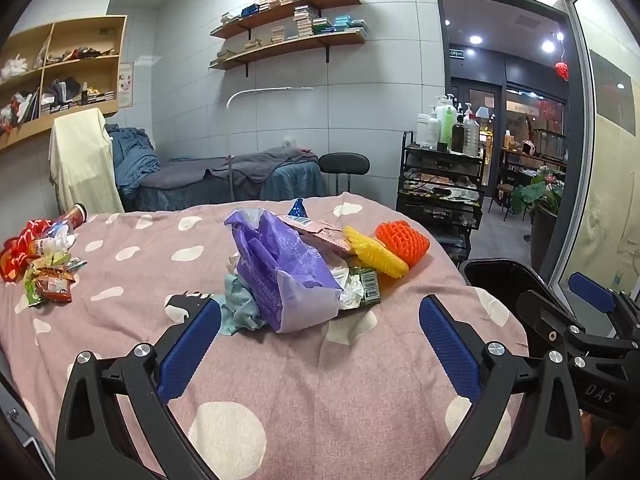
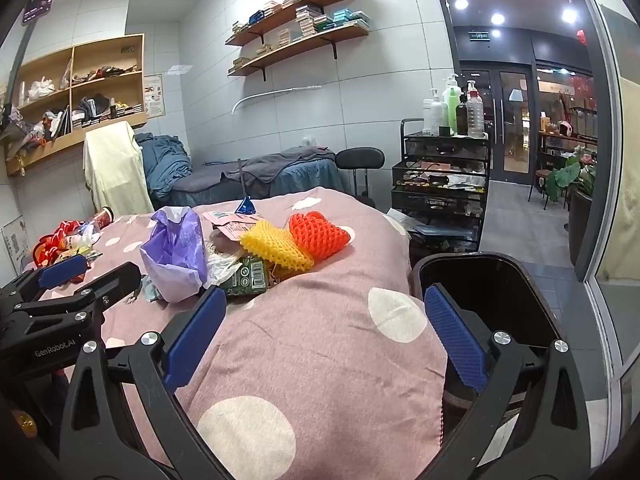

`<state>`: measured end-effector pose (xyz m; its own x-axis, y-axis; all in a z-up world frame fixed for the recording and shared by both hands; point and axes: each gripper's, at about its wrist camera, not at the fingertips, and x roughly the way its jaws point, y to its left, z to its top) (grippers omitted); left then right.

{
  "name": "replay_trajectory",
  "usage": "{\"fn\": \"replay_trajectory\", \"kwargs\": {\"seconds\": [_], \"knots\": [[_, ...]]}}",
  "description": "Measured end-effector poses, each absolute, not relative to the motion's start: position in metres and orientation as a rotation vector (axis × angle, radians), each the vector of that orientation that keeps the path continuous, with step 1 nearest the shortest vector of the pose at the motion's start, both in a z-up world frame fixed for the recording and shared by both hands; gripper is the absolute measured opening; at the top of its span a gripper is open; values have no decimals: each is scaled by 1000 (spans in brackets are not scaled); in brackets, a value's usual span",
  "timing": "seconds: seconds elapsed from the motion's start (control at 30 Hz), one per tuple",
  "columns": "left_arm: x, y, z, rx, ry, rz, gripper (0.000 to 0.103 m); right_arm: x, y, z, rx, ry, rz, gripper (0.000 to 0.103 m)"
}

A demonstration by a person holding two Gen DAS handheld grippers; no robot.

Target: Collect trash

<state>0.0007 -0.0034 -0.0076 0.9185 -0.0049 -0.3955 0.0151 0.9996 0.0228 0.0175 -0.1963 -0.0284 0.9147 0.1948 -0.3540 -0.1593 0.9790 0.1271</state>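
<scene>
left wrist view shows both grippers, left point(image 1: 320, 344) and right point(image 2: 326, 334), wide apart over the pink bed point(image 1: 304, 392), the purple bag point(image 1: 280, 276) mid-bed, the black bin point(image 2: 484, 280) by its right edge.

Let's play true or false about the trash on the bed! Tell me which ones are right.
1. The left gripper is open and empty. True.
2. The orange foam net lies beside the yellow foam net. True.
3. The purple plastic bag is already in the black bin. False: it lies on the pink bedspread.
4. The right gripper holds a wrapper. False: it is open and empty.
</scene>
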Motion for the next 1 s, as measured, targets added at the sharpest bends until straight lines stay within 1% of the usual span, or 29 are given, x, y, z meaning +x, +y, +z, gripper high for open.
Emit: {"fn": "replay_trajectory", "kwargs": {"seconds": [0.83,1.0], "knots": [[9,7,-16,16,446,-10,98,31,-185,-38,81,422,177,98],[21,15,-25,-1,523,-31,98,44,-179,-40,43,468,183,98]]}}
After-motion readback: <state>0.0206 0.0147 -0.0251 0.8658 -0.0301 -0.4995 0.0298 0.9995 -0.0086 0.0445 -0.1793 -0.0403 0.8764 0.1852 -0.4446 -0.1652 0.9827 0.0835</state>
